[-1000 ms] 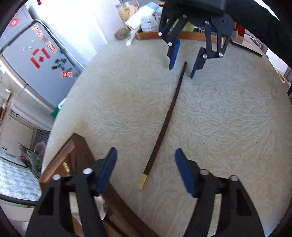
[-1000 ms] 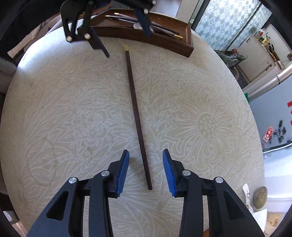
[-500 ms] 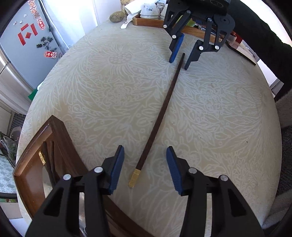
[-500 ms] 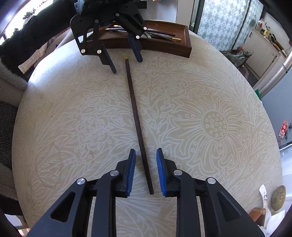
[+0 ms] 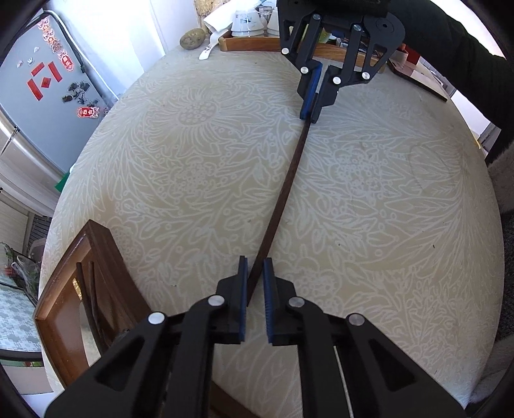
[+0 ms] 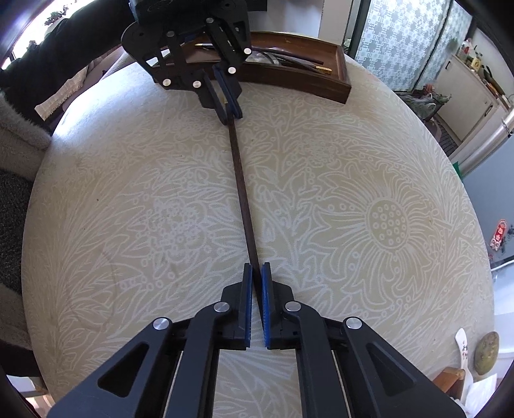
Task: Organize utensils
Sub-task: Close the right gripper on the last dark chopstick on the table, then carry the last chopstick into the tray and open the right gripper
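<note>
While you hold both grippers steeply down over the round table (image 5: pixel 401 209), each of them is clamped on one end of the same long dark chopstick (image 5: pixel 282 189). Your left gripper (image 5: pixel 254 273) has its blue fingers (image 5: pixel 243 289) clenched on the end that lies near the table edge with the wooden tray (image 5: pixel 96 238), and the stick runs out from between them toward the far side of the table. Your right gripper (image 6: pixel 256 279) grasps the other end in the same way; its blue fingers (image 6: pixel 266 289) are pressed nearly together with the thin stick between them. In the left wrist view you see the right gripper across the table, closed on the far end of the chopstick, and in the right wrist view the left gripper does the same just in front of the tray. The chopstick lies across the middle of the table, on the pale cloth with white flower pattern, and I cannot tell if it is lifted from the cloth or touching it. The wooden tray stands at the table edge on the left gripper's side and it holds several other dark chopsticks (image 6: pixel 298 61), some with gold ends. At the opposite edge there is a second wooden tray with white cups (image 5: pixel 247 25), a white ceramic spoon (image 5: pixel 207 53) and a round brownish object (image 5: pixel 192 38) beside it. A dark sleeve (image 5: pixel 449 48) reaches in behind the right gripper.
</note>
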Demonstrator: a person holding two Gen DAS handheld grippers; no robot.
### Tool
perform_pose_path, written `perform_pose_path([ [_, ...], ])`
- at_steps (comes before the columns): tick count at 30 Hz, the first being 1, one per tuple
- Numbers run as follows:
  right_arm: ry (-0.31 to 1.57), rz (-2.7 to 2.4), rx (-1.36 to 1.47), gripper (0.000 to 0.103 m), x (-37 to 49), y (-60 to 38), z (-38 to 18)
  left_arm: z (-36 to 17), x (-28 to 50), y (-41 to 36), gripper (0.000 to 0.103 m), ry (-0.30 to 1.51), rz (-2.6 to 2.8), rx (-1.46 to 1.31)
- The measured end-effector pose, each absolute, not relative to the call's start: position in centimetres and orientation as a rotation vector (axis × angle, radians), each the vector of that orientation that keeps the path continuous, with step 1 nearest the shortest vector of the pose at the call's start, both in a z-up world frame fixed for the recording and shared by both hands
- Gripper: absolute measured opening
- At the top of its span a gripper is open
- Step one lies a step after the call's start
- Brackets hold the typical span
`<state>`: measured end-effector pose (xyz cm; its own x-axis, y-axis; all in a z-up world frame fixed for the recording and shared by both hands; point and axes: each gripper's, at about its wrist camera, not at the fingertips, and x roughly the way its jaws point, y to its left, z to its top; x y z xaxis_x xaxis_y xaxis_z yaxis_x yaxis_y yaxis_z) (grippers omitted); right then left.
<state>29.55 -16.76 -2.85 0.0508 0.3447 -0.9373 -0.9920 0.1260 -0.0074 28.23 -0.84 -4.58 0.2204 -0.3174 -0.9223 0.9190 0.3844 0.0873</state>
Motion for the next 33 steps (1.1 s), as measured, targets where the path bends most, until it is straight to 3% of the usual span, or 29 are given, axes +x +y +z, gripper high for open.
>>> perform_pose_path([
  [9,0.896,1.224,-0.915,0.005,28.7,-14.2,0.8,-1.7,27.4,1.8,0.009,0.941,-0.922,0.75],
  [20,0.756,1.292,-1.052,0.006,30.6,-3.0,4.4,1.5,25.1,12.0,0.009,0.931,-0.713,0.661],
  [22,0.732,1.312,-1.08,0.006,31.2,-0.3,4.3,1.4,25.0,13.8,0.009,0.942,-0.671,0.648],
  [23,0.722,1.315,-1.096,0.0,31.5,1.0,4.0,1.1,24.9,15.0,0.007,0.954,-0.649,0.641],
  [30,0.693,1.314,-1.184,0.0,32.9,7.2,0.1,-2.3,25.9,19.8,0.007,1.051,-0.569,0.599],
  [33,0.686,1.294,-1.175,0.0,33.1,7.7,-0.3,-2.5,26.3,20.1,0.018,1.01,-0.54,0.596],
])
